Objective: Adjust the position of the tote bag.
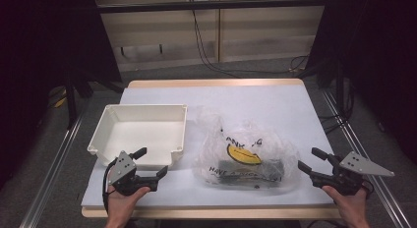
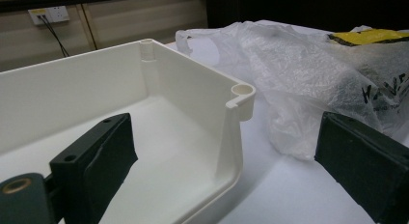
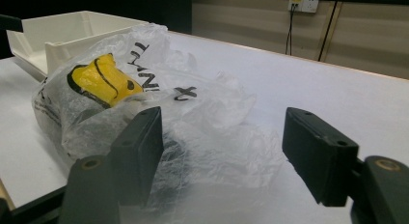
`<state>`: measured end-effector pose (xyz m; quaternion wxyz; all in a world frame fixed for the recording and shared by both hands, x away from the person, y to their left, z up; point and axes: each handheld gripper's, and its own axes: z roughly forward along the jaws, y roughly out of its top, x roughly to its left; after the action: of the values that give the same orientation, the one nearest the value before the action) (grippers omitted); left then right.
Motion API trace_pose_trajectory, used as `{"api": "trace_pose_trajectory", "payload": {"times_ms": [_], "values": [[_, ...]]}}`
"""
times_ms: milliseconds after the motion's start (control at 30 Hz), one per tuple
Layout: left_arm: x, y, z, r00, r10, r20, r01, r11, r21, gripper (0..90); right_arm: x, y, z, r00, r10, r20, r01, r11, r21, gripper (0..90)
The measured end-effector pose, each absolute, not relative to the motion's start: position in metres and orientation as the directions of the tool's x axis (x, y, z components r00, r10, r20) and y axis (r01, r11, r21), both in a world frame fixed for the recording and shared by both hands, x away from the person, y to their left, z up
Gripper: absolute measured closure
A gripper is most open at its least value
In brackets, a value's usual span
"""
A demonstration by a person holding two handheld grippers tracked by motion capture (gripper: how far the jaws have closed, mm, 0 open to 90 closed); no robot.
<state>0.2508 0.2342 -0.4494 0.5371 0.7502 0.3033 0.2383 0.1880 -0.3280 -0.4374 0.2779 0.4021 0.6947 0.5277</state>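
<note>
While both jaws stand spread on nothing, the left hand-held gripper (image 1: 150, 164) sits lower left beside the white tray (image 1: 118, 115), the right hand-held gripper (image 1: 311, 159) lower right. Between them at lower centre lies the plastic bag (image 1: 246, 149) on the surface (image 1: 275, 102); its dark contents are blurred by the film.

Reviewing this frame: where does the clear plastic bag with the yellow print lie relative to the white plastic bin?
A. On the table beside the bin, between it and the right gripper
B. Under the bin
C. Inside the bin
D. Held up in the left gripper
A: the plastic bag lies on the table next to the empty white bin, with the open right gripper just beyond it.
</note>
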Motion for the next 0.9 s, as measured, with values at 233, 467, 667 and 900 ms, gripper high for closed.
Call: {"api": "trace_pose_trajectory", "payload": {"times_ms": [233, 467, 667, 900], "values": [[0.247, 0.239, -0.45, 0.691, 0.722, 0.03, 0.203, -0.234, 0.951, 7.3, 0.203, -0.327, -0.431, -0.56, 0.825, 0.082, 0.333, 0.132, 0.934, 49.9], [0.247, 0.239, -0.451, 0.698, 0.715, 0.041, 0.207, -0.256, 0.944, 8.2, 0.221, -0.322, -0.422, -0.61, 0.79, 0.061, 0.34, 0.192, 0.921, 65.2], [0.244, 0.234, -0.452, 0.723, 0.69, 0.041, 0.208, -0.273, 0.939, 8.2, 0.241, -0.315, -0.416, -0.659, 0.75, 0.054, 0.353, 0.245, 0.903, 66.7], [0.244, 0.236, -0.451, 0.721, 0.692, 0.046, 0.207, -0.278, 0.938, 8.2, 0.267, -0.311, -0.413, -0.67, 0.74, 0.058, 0.377, 0.273, 0.885, 64.0]]}}
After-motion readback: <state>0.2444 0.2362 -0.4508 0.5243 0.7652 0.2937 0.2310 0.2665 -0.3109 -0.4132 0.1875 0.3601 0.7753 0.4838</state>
